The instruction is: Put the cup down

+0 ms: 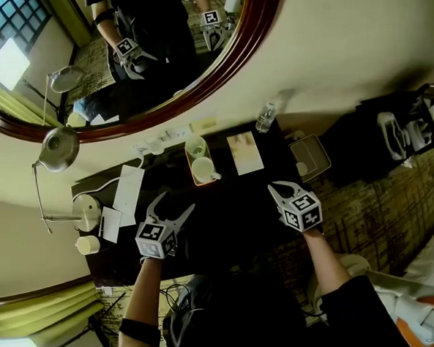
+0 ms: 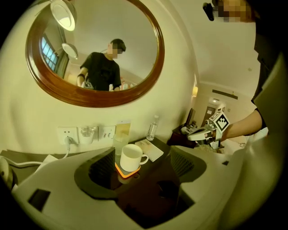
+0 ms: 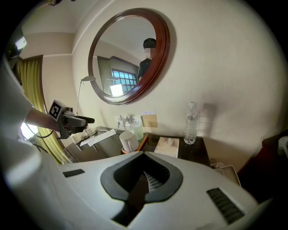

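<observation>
Two things matter here, I reckon: back off straight and don't clip anything. Cup (image 2: 132,158) is standing upright on the orange tray (image 2: 124,173) on the dark table (image 1: 237,204). Its handle sticks out to the right in the left gripper view, and a glass (image 2: 119,143) is right behind it. My left gripper (image 2: 141,164) has its jaws spread wide with nothing in them. The cup sits just ahead of the tips, not touching as far as I can see. So it looks put down, and what's left is getting clear. I'd pull the left one back along its own line with no sideways swing, since that handle and the glass are close. Right gripper (image 3: 145,173) is pressed together and empty, well off to the side, so I'd leave it parked.
</observation>
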Available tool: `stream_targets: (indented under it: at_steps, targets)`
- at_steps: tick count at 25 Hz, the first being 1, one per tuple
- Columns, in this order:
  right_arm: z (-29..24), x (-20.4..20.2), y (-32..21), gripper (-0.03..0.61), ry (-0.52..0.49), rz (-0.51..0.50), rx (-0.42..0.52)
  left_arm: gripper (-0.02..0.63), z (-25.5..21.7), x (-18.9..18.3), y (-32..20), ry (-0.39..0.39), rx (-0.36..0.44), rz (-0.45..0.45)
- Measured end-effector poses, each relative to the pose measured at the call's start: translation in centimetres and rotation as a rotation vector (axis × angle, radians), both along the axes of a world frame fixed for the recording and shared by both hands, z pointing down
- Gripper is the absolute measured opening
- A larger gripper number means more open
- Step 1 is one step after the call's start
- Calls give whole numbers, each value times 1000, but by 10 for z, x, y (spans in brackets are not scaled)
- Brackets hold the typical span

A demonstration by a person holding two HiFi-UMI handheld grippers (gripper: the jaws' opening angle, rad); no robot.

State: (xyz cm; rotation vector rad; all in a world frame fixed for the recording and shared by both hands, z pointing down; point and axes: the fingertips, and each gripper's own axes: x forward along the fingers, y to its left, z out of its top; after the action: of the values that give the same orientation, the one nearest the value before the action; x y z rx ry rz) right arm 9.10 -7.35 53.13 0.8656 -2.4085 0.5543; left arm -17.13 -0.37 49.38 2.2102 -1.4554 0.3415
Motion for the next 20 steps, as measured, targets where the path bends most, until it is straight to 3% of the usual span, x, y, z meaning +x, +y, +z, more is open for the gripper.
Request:
stream_targets:
  at_steps: [4,7,10,15,20]
  targets:
    - [5,8,0,15,7,6,0,473,5,18,-12,-28,-19,83]
    - [5,8,2,15,4,4,-8,511,22,25,-21,-47,-42,137]
    - [8,10,2,15,8,-2,-10,512,57,28,-34,-113,-78,195]
    - [19,10,6,15,9,-15,-22,512,74,35,-60,-290,-216,217]
    - [39,9,9,15,-3,-17,-55,512,103,46,-88,-302,-279,304]
